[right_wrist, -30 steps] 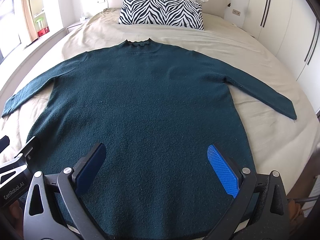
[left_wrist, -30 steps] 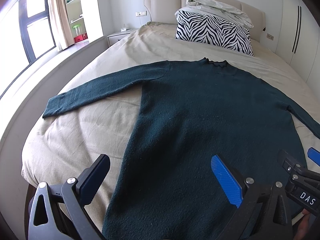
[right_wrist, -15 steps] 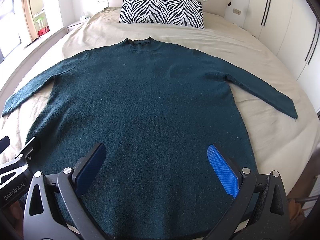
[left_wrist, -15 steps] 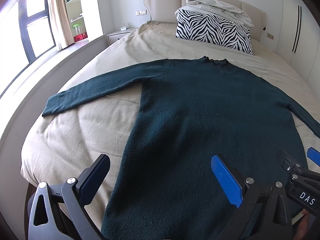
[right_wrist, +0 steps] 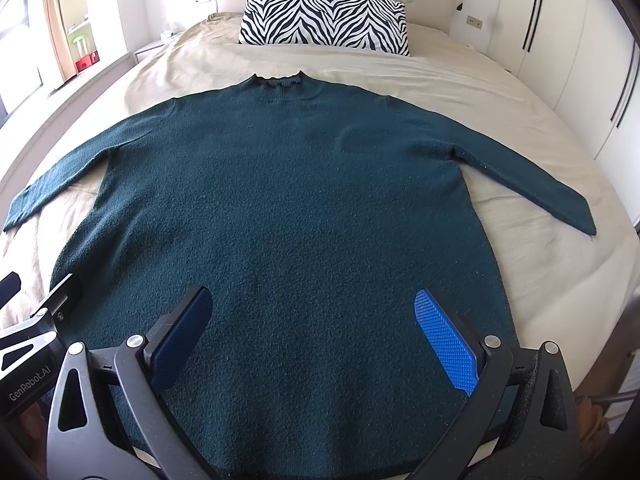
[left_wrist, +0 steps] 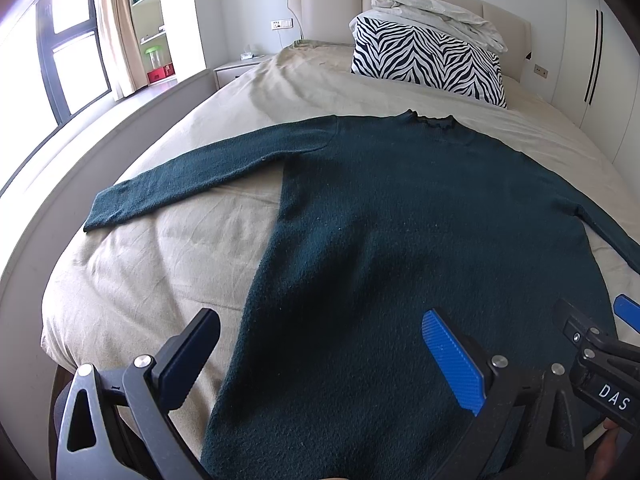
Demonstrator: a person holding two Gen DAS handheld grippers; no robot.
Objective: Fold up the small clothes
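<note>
A dark teal long-sleeved sweater (left_wrist: pixel 420 220) lies flat on the bed, collar toward the headboard, both sleeves spread out; it also shows in the right wrist view (right_wrist: pixel 288 200). My left gripper (left_wrist: pixel 320 344) is open and empty, held above the sweater's lower left edge. My right gripper (right_wrist: pixel 312 320) is open and empty above the middle of the hem. The left sleeve's cuff (left_wrist: pixel 100 216) lies near the bed's left edge. The right sleeve's cuff (right_wrist: pixel 576 216) lies near the right edge.
The bed (left_wrist: pixel 140 272) has a beige sheet. A zebra-striped pillow (right_wrist: pixel 324 16) and a folded white duvet (left_wrist: pixel 436 12) sit by the headboard. A window and shelves stand on the left, white wardrobes (right_wrist: pixel 580 60) on the right.
Both grippers stay open and almost still. The views have shifted very slightly; the sweater has not moved.
</note>
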